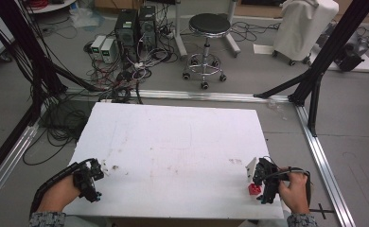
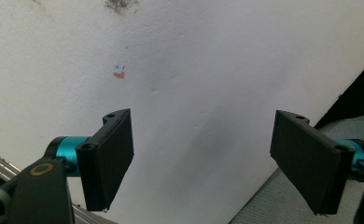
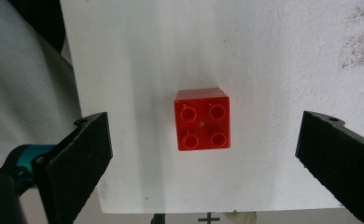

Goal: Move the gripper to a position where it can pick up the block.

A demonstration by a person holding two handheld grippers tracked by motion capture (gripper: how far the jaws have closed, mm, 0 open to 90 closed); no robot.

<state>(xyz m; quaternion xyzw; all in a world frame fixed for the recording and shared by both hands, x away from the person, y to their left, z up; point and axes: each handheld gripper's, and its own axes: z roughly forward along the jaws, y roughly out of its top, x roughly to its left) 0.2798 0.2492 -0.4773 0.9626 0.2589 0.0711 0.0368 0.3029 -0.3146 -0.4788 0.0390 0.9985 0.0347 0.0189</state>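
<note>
A red four-stud brick point(image 3: 202, 119) point(image 1: 254, 190) stands on the white table point(image 1: 173, 142) near its front right corner. My right gripper point(image 3: 203, 161) point(image 1: 263, 182) hangs over it, open wide, with the brick between and just beyond the two jaws, touching neither. At the table's front left edge my left gripper point(image 2: 202, 161) point(image 1: 92, 177) is open too, nothing between its jaws, over bare white surface with a small red and blue mark point(image 2: 119, 73).
The table's front edge runs close under both grippers. Beyond the far edge lie tangled cables point(image 1: 121, 75), computer boxes point(image 1: 135, 26), a black stool point(image 1: 206, 45) and a white-covered object point(image 1: 303, 28). Black frame struts point(image 1: 315, 80) flank the table.
</note>
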